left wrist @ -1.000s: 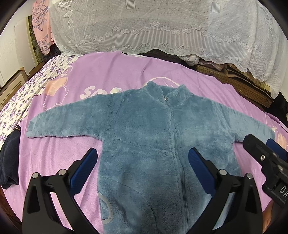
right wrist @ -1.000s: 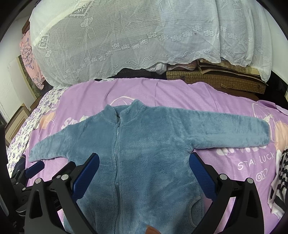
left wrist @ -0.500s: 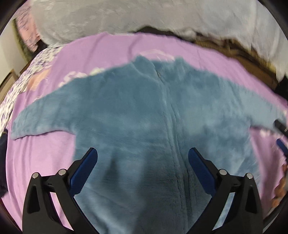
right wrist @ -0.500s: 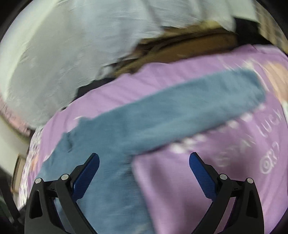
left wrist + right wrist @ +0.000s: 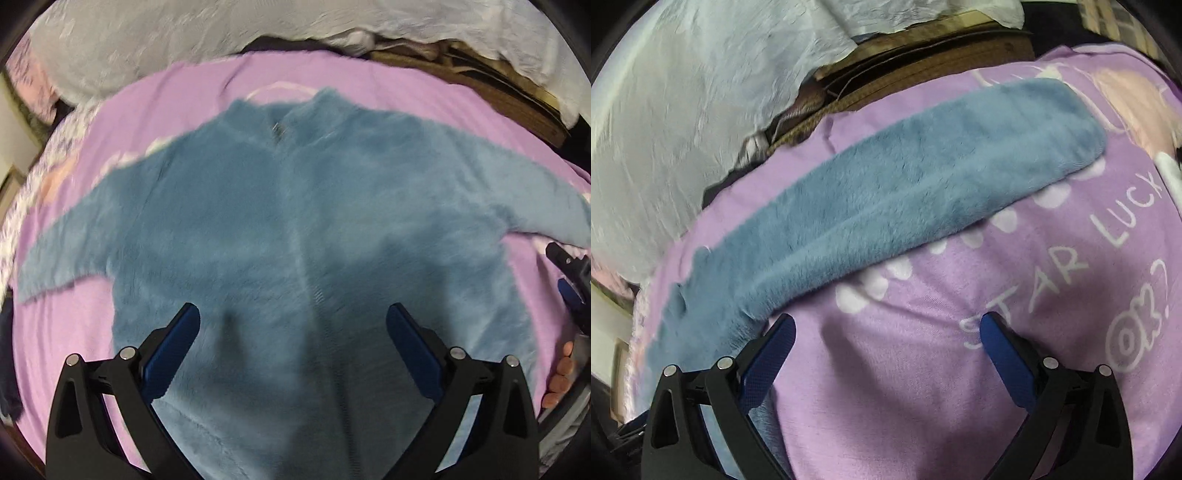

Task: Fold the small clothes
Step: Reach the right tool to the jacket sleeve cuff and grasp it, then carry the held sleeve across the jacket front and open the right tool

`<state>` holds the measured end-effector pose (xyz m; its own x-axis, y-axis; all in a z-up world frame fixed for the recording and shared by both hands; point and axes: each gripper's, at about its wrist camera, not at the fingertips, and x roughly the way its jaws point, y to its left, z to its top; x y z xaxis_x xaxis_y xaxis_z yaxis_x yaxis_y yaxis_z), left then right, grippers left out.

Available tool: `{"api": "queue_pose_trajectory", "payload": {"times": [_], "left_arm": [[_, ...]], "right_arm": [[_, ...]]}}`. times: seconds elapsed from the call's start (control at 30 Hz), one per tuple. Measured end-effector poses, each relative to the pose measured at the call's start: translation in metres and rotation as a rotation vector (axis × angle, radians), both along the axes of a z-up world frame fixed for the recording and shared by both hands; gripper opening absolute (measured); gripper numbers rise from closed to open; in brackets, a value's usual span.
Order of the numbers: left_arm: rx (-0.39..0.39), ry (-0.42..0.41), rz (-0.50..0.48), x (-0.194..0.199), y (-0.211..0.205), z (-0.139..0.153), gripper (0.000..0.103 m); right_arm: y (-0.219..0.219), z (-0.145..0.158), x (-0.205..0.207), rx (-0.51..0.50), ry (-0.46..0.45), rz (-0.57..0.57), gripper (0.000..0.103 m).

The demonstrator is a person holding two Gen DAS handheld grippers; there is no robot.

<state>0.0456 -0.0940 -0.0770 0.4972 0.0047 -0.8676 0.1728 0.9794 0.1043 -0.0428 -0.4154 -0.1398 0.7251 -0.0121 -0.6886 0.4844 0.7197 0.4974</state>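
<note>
A blue fleece zip jacket (image 5: 295,229) lies flat, front up, on a purple bedsheet (image 5: 66,332), both sleeves spread out. My left gripper (image 5: 293,332) is open and empty, low over the jacket's lower body beside the zip. My right gripper (image 5: 886,336) is open and empty over the sheet just below the jacket's right sleeve (image 5: 905,184); its left finger is at the armpit edge. The right gripper also shows at the right edge of the left wrist view (image 5: 570,284).
A white lace cover (image 5: 147,44) drapes the back of the bed, with a woven brown mat (image 5: 905,66) beside it. The sheet carries white lettering (image 5: 1071,266). A dark garment (image 5: 7,376) lies at the left edge.
Both grippers have dropped closer to the bed. The left moved forward over the jacket body. The right swung right, off the body, toward the right sleeve. Both stay open.
</note>
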Motion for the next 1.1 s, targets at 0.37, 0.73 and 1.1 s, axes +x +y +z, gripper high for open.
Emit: {"api": "queue_pose_trajectory", "payload": {"times": [0.37, 0.73, 1.1], "left_arm": [[-0.065, -0.01, 0.019, 0.059, -0.095, 0.014, 0.098], [-0.055, 0.055, 0.055, 0.086, -0.115, -0.053, 0.099], [-0.11, 0.063, 0.01, 0.079, -0.084, -0.04, 0.099]], "right_arm": [[-0.119, -0.003, -0.015, 0.312, -0.112, -0.429, 0.089], [-0.118, -0.015, 0.004, 0.102, -0.15, -0.508, 0.039], [-0.105, 0.017, 0.004, 0.076, -0.286, -0.369, 0.011]]}}
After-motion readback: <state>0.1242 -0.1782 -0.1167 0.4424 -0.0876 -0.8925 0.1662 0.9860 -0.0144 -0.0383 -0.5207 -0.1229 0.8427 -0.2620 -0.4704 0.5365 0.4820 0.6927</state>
